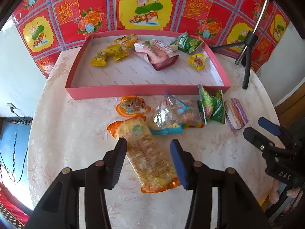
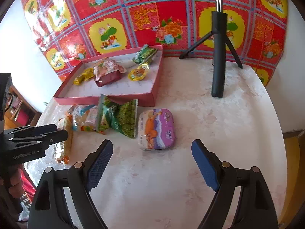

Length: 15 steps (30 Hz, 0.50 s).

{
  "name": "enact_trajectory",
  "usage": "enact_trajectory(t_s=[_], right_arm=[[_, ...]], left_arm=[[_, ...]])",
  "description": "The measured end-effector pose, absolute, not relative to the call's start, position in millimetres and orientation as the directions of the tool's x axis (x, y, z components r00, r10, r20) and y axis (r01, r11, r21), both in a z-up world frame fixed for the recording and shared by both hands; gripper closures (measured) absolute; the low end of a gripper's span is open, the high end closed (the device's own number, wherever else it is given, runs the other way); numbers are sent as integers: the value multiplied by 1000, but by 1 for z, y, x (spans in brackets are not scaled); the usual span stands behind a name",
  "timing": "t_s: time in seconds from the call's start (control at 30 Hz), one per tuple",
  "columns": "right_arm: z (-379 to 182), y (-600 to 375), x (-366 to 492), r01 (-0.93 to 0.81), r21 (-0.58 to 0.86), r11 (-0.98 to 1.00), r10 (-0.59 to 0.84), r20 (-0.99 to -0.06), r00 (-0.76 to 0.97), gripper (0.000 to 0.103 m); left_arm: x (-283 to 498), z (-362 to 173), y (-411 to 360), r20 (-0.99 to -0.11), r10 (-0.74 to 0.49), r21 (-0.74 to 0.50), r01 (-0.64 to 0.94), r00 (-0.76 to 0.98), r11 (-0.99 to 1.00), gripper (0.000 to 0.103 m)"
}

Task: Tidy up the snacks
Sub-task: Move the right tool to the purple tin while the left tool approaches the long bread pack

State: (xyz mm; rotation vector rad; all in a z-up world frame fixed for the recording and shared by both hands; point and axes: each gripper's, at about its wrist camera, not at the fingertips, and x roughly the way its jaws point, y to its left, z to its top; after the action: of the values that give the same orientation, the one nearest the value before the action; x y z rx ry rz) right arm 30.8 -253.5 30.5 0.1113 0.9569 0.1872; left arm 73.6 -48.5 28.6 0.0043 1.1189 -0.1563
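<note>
Our left tool (image 1: 147, 143) stood apart astride the orange wafer packet (image 1: 144, 152) on the worktop (image 1: 76, 133), pads clear. Our right tool (image 2: 151, 146) gaped empty near the purple tin (image 2: 156, 129). Farther off, the pink tray (image 1: 144, 90) held other snacks.

The long snack bag (image 1: 150, 158) is shiny see-through plastic with orange ends. The pink box (image 1: 133, 90) looks like matt cardboard. The purple tin (image 2: 156, 129) is smooth and glossy. The tablecloth (image 2: 219, 133) is pale with a soft flower pattern. The wall sheet (image 2: 144, 15) is shiny.
</note>
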Motion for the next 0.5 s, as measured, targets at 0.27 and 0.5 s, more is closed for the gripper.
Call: enact_trajectory(t_s=[0.27, 0.5], right_arm=[[22, -248, 44, -127, 154, 980, 199, -805, 559, 16], [9, -241, 56, -120, 115, 986, 162, -821, 548, 16]], left_arm=[[68, 32, -41, -896, -110, -80, 88, 431, 993, 53], [67, 23, -38, -911, -119, -112, 41, 395, 993, 53]])
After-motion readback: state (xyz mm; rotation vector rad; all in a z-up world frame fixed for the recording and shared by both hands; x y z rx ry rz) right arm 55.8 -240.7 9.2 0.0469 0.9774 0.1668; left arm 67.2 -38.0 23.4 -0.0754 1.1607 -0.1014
